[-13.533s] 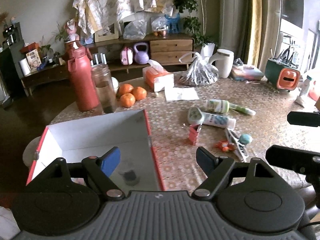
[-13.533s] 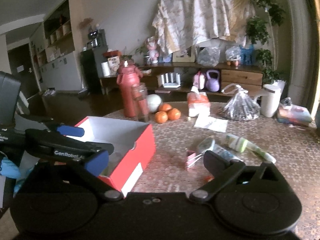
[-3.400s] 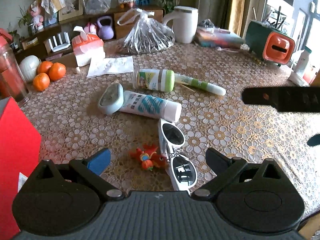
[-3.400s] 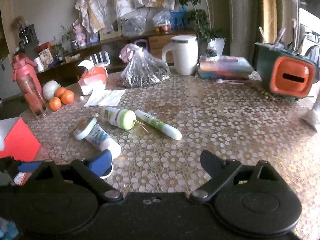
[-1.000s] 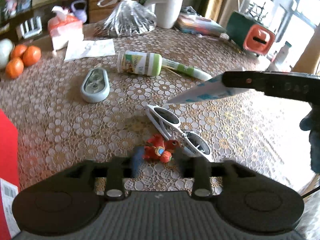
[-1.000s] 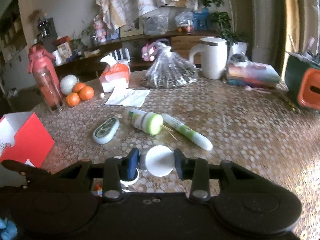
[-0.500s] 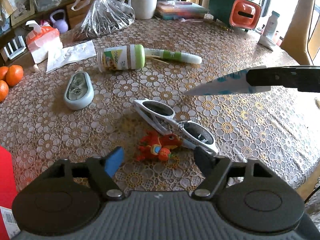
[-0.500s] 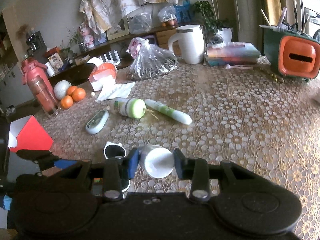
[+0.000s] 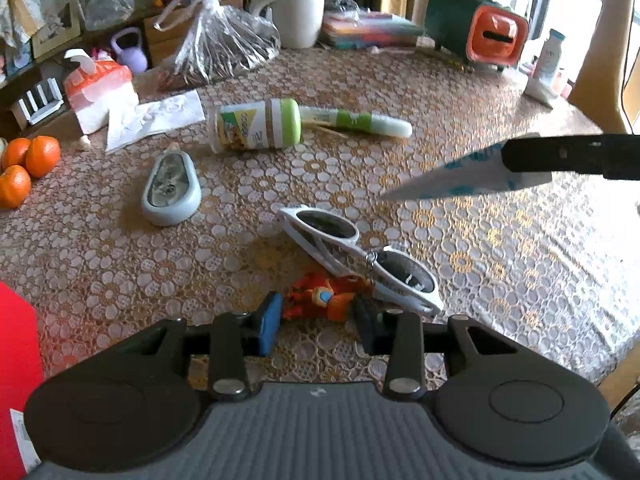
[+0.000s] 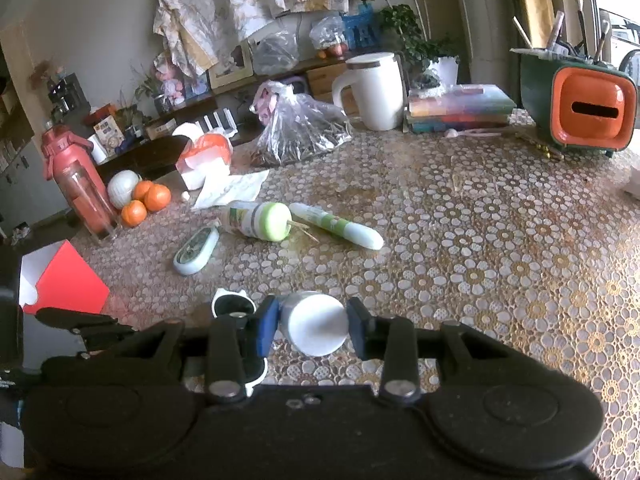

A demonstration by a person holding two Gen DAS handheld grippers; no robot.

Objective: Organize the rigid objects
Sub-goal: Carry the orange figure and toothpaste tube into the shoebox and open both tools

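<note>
A small orange-red toy [image 9: 320,298] lies on the lace tablecloth [image 9: 480,240], touching white sunglasses [image 9: 352,256]. My left gripper [image 9: 318,322] is closing on the toy, and both pads appear to touch its sides. My right gripper [image 10: 312,326] is shut on a white tube with blue print [image 10: 316,320], cap end toward the camera. In the left wrist view that tube [image 9: 452,178] hangs above the table to the right, its flat end pointing left. The red box [image 10: 64,284] stands at the left edge.
On the table lie a pale blue case [image 9: 172,188], a green-capped bottle [image 9: 256,124] and a green-white tube [image 9: 360,122]. Oranges [image 10: 148,200], a red flask [image 10: 76,184], a plastic bag [image 10: 300,128], a white jug [image 10: 378,92] and an orange-green holder [image 10: 580,108] stand behind.
The left jaws have gone from wide apart to narrow around the orange toy. The right gripper still holds the tube and has shifted only slightly.
</note>
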